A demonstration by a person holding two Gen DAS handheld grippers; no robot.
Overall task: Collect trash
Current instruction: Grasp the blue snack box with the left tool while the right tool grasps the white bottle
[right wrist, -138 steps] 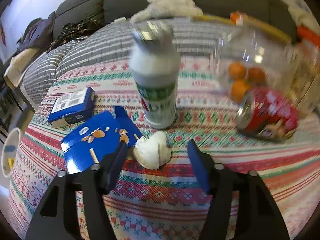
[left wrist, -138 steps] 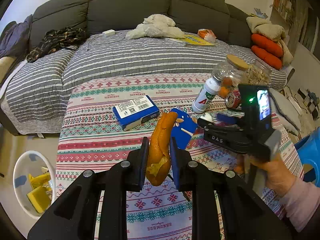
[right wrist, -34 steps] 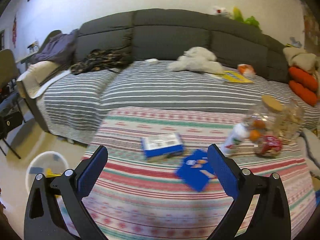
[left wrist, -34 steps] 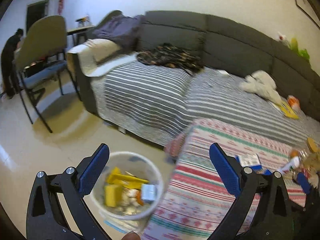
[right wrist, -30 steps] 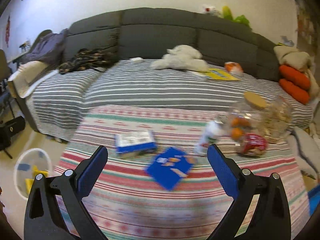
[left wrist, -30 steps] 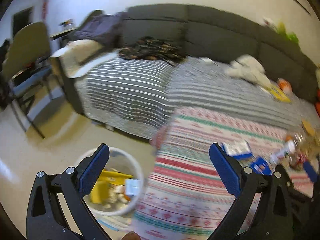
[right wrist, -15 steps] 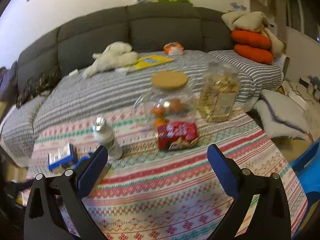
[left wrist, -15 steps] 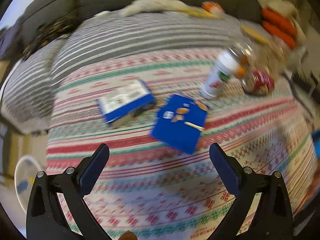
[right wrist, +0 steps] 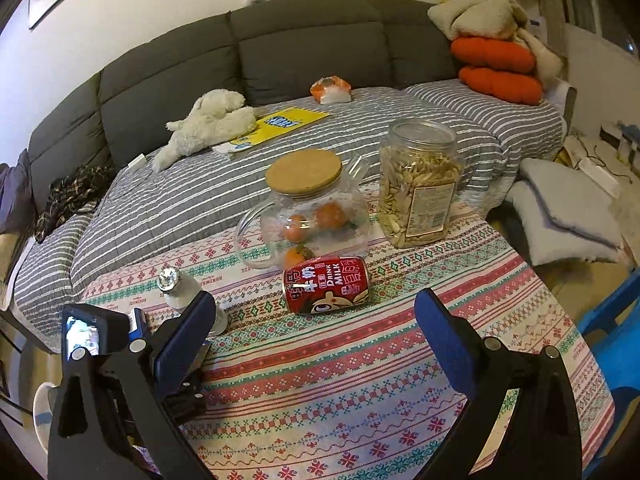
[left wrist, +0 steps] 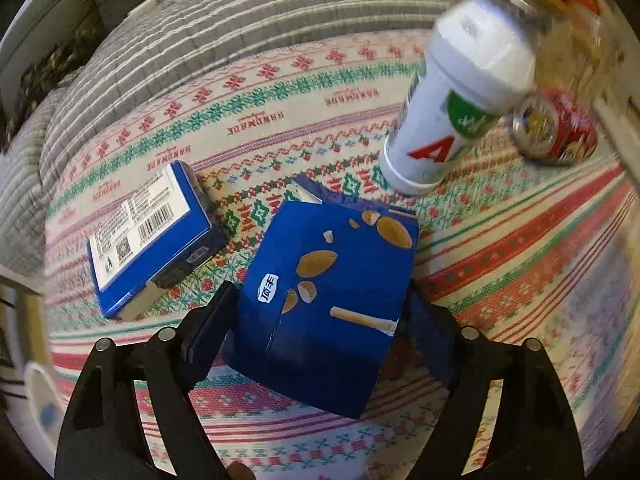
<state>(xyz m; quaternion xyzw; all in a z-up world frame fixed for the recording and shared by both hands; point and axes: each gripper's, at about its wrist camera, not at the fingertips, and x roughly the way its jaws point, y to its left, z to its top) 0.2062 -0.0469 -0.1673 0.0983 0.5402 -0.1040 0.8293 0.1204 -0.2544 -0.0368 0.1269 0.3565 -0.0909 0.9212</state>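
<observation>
Patterned cloth covers the surface (left wrist: 500, 264). Left gripper (left wrist: 320, 308) straddles the blue carton (left wrist: 328, 304), jaws wide, not yet closed; squeezing comes next. Right gripper (right wrist: 316, 328) hangs wide and empty near the can (right wrist: 326, 285).

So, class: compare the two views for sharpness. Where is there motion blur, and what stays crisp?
Left wrist view: the white plastic bottle with red lettering and the red drink can smear toward the right edge, while the flat blue snack box between the left gripper fingers is crisp. Right wrist view: sharp throughout, the can's label readable, straight lines bowed by the fisheye.
</observation>
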